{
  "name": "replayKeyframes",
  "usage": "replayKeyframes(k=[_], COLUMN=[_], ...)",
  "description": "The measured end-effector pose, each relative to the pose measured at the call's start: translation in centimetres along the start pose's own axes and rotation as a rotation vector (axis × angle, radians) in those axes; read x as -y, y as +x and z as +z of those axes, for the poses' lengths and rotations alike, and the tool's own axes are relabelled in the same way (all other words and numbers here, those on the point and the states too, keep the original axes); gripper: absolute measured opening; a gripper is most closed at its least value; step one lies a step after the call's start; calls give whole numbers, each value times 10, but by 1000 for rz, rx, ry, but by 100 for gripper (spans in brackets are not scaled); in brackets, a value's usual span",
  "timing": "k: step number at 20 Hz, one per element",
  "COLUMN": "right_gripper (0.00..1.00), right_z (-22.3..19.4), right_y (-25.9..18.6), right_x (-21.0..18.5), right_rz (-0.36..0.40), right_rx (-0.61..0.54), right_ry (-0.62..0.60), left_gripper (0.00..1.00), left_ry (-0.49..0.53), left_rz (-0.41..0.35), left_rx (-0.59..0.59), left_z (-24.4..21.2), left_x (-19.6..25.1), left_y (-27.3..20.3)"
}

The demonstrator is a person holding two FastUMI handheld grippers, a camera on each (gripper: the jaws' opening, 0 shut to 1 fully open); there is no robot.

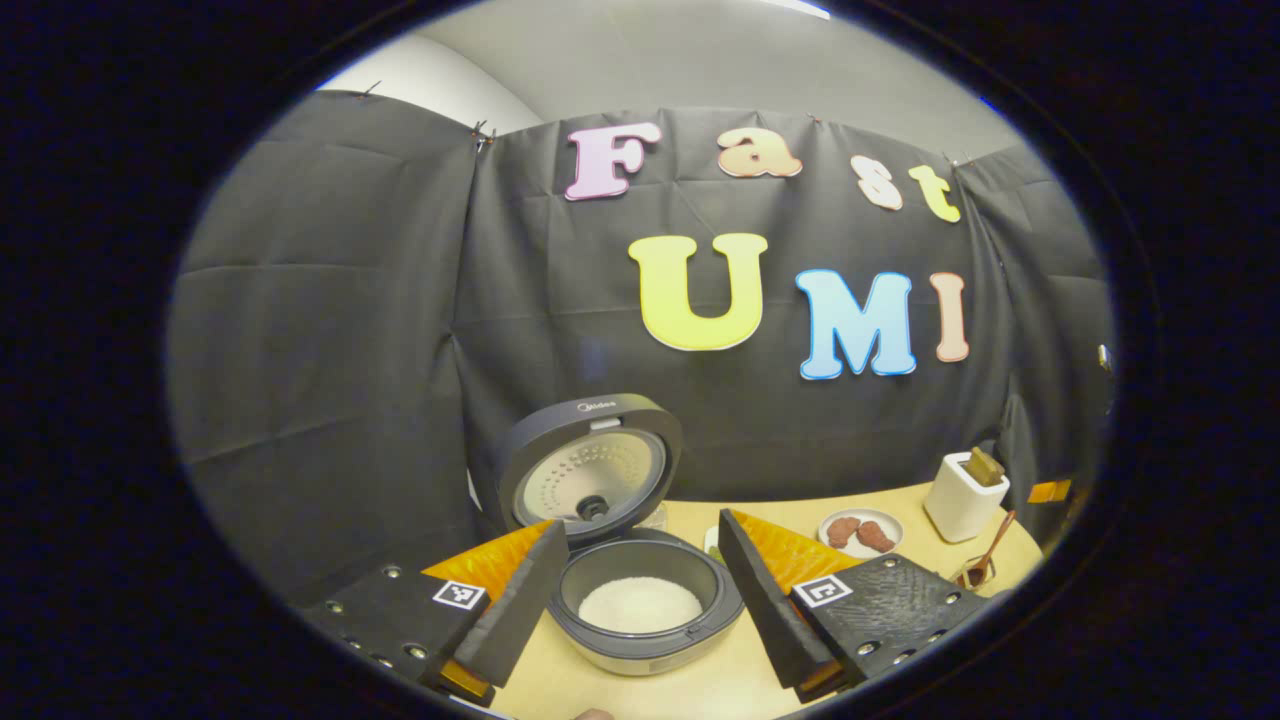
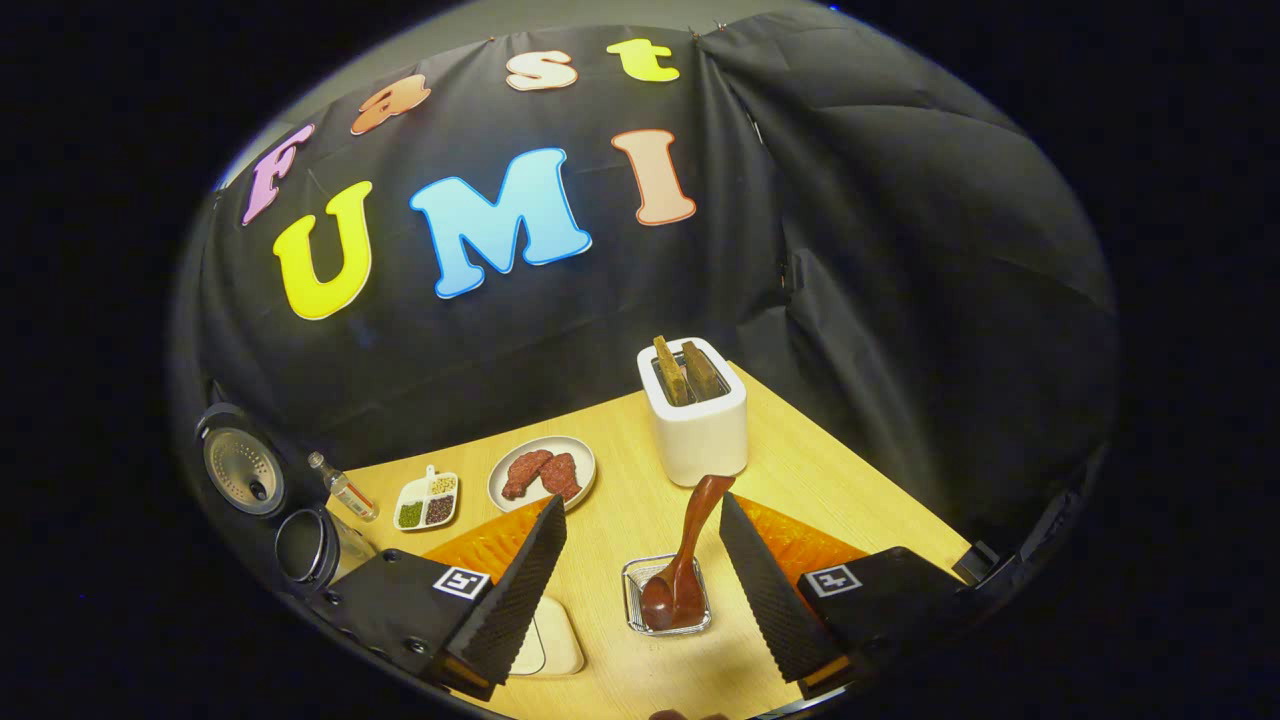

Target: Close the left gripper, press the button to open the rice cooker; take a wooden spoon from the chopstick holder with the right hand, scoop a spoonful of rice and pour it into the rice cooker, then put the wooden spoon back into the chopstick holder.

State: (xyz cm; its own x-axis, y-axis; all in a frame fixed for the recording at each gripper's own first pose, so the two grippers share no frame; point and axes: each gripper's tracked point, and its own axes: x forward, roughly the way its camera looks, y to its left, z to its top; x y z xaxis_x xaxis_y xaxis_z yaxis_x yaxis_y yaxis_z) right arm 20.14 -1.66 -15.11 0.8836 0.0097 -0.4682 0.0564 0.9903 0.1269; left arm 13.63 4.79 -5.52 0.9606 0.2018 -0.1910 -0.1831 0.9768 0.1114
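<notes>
The rice cooker [image 1: 650, 652] stands open on the wooden table, its lid [image 1: 590, 470] tilted up at the back and white rice [image 1: 640, 603] in the pot. My left gripper [image 1: 640, 527] is open above it, one finger on each side of the pot, holding nothing. In the right gripper view the wooden spoon [image 2: 688, 545] stands bowl down in the small metal holder [image 2: 630, 598], its handle leaning to the upper right. My right gripper [image 2: 641, 505] is open around the spoon without touching it. The same spoon [image 1: 990, 555] also appears far right in the left gripper view.
A white toaster [image 2: 695, 415] with toast stands behind the holder. A plate of meat [image 2: 541, 473], a divided dish of beans [image 2: 428, 498] and a small bottle [image 2: 343, 487] lie to the left, the cooker [image 2: 305, 545] beyond them. A white rounded object [image 2: 560, 625] sits half hidden by a finger.
</notes>
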Motion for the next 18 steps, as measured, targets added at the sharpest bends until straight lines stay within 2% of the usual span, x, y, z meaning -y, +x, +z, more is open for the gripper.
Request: replayKeyframes(k=[1,4,11,18], right_gripper=[100,98,99,99], right_z=[0,-8,-60,-85], right_y=[10,41,93,135], right_x=[4,14,38,48], right_rz=[-5,-22,-3,20], right_rx=[-15,-66,-271,-369], right_ry=[3,-2,-15,-2], left_gripper=[96,95,96,95], left_ry=[1,8,30,50], left_rz=[6,30,82,123], left_rx=[-14,-41,-85,-111], left_z=[-4,-9,-16,-26], left_x=[2,7,19,33], left_y=[-1,-5,-23,-53])
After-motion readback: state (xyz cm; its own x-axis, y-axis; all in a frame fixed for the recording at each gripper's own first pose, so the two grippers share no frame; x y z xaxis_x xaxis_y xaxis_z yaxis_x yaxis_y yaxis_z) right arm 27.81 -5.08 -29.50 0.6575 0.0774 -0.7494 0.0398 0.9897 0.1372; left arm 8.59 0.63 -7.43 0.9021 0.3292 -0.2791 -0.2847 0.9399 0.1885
